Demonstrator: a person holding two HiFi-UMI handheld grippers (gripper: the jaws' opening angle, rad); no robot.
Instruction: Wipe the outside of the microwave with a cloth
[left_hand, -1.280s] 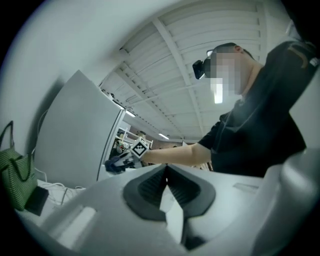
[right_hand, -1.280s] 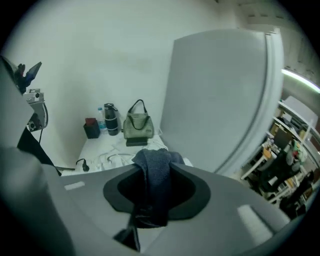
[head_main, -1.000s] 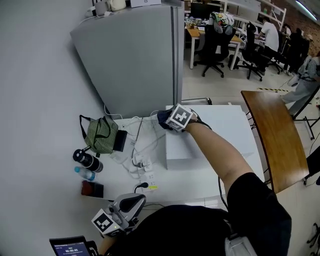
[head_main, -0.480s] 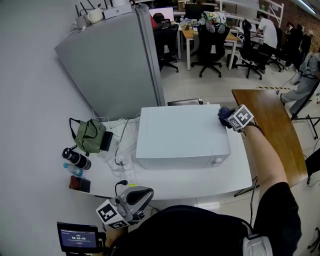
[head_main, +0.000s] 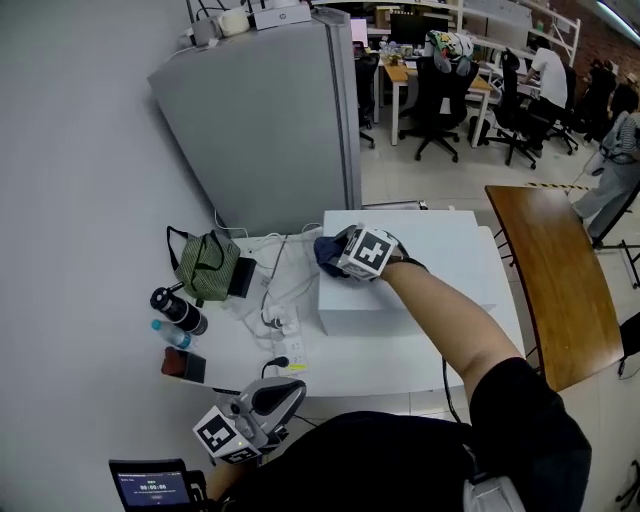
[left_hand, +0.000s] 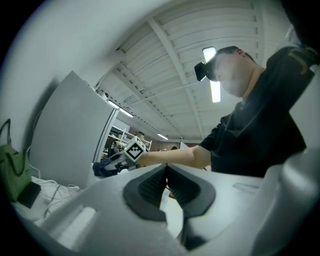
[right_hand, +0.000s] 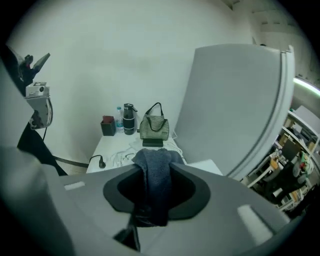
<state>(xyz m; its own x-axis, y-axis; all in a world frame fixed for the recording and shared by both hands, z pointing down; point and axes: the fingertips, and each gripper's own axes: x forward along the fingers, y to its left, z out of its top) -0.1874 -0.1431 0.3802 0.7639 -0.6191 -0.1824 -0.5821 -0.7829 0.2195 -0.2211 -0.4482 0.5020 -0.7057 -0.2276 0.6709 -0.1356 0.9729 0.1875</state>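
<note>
Likely soft, light and limp, the dark blue terry cloth (right_hand: 155, 187) hangs bunched mid-frame in the right gripper's (right_hand: 156, 169) clamped jaws at the white boxy microwave's (head_main: 440, 262) upper-left corner, while the left gripper's (left_hand: 166, 172) jaws rest together, empty.

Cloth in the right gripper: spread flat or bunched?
Bunched. The cloth hangs as a narrow wad pinched between the jaws of the right gripper, by the top edge of the microwave.
</note>
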